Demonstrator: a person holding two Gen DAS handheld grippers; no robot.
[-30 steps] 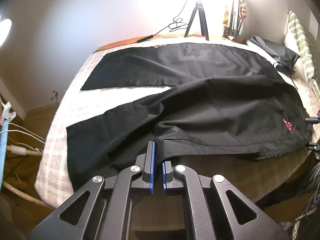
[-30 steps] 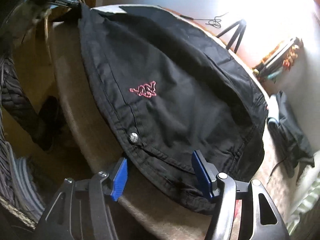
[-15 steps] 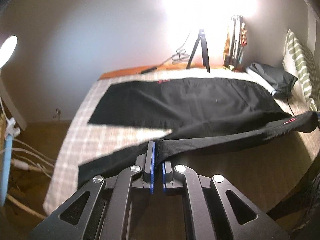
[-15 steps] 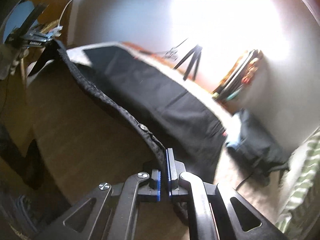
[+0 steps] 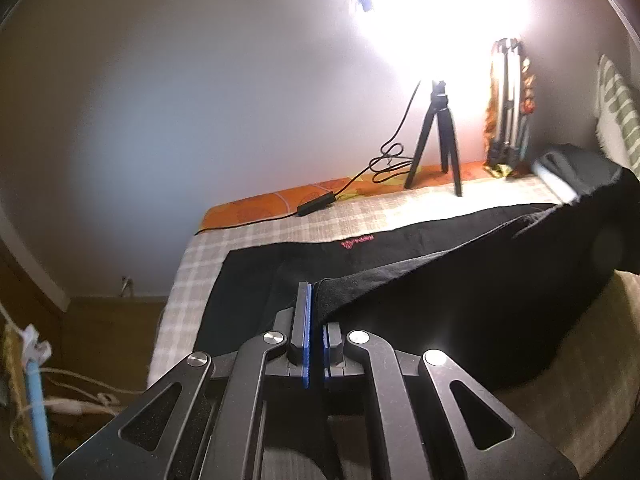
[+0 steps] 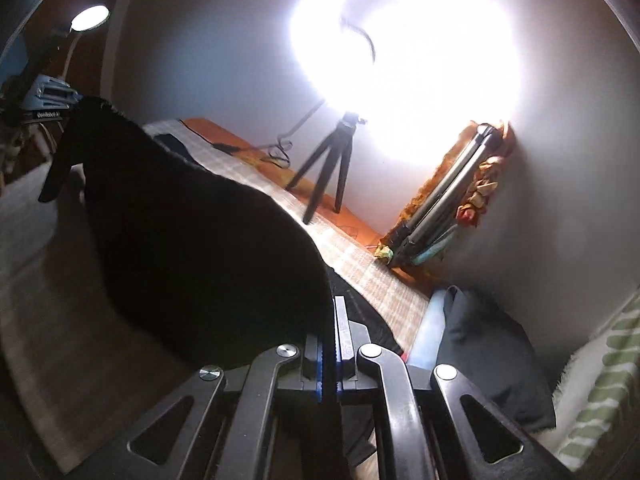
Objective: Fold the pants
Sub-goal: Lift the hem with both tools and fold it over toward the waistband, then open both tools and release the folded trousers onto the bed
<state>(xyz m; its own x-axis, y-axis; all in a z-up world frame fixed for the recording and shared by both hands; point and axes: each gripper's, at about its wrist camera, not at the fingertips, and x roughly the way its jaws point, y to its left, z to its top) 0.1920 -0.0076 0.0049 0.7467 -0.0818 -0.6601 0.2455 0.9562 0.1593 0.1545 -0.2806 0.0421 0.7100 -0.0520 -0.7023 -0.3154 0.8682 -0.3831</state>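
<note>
We hold the black pants (image 5: 460, 300) lifted over the bed (image 5: 208, 280), one leg lying flat behind; left claw (image 5: 316, 344) and right claw (image 6: 334, 344) each pinch an edge shut. We should keep the span taut, carry it over level, and lower both edges together onto the flat leg

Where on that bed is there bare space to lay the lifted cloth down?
Bare checked bedcover runs between the flat pants leg and the orange strip, and along the left edge. The far corner is crowded: tripod, cable, dark bundle.
</note>
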